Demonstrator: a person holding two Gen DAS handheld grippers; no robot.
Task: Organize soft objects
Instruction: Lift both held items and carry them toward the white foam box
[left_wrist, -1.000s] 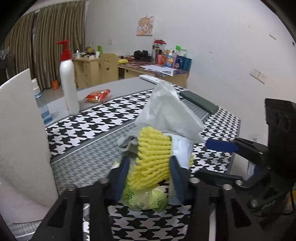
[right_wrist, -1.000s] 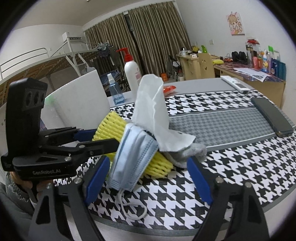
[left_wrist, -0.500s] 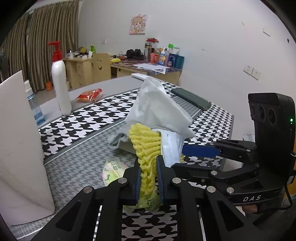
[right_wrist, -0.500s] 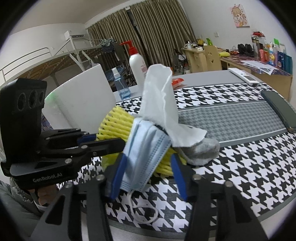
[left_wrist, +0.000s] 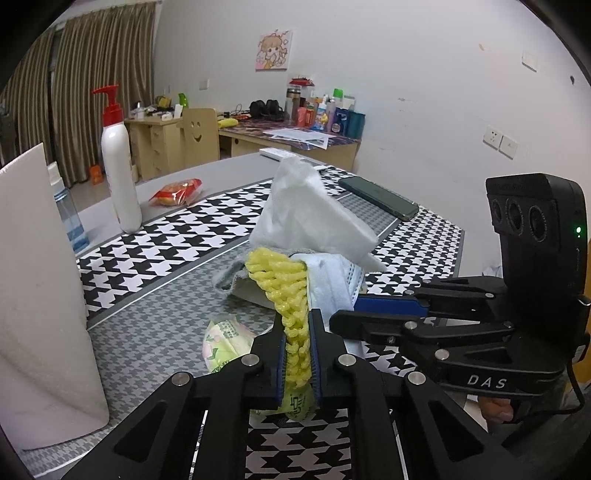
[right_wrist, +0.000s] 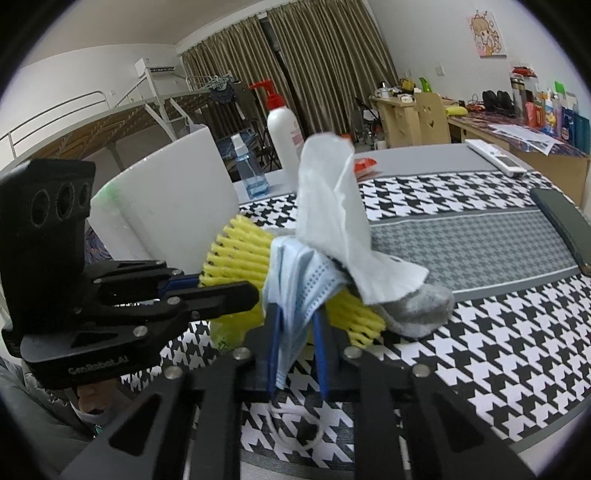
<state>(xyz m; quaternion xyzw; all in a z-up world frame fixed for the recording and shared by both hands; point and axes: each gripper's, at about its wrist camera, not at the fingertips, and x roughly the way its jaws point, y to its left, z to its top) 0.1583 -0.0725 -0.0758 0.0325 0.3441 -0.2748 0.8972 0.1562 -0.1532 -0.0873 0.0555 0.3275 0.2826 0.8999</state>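
A pile of soft things sits on the houndstooth table mat (left_wrist: 155, 251). It has a yellow foam net (left_wrist: 291, 291), a light blue face mask (right_wrist: 295, 280), a white tissue (right_wrist: 332, 206) on top and a grey sock (right_wrist: 421, 306). My left gripper (left_wrist: 297, 354) is shut on the near end of the yellow net. From the right, my right gripper (right_wrist: 297, 350) is closing on the hanging mask, and its blue pads touch the mask on both sides. The mask's ear loop (right_wrist: 295, 424) lies on the mat below. A green packet (left_wrist: 225, 339) lies under the net.
A white foam board (left_wrist: 37, 295) stands at the left. Behind it are a spray bottle (left_wrist: 68, 218) and a red-capped pump bottle (left_wrist: 120, 173). A red snack packet (left_wrist: 177, 190), a dark phone (left_wrist: 380, 203) and a remote (right_wrist: 495, 157) lie farther back. The table edge is near my right gripper.
Both grippers have closed: the left one squeezed the yellow net flat, and the right one narrowed from wide open onto the blue mask. The pile barely shifted.
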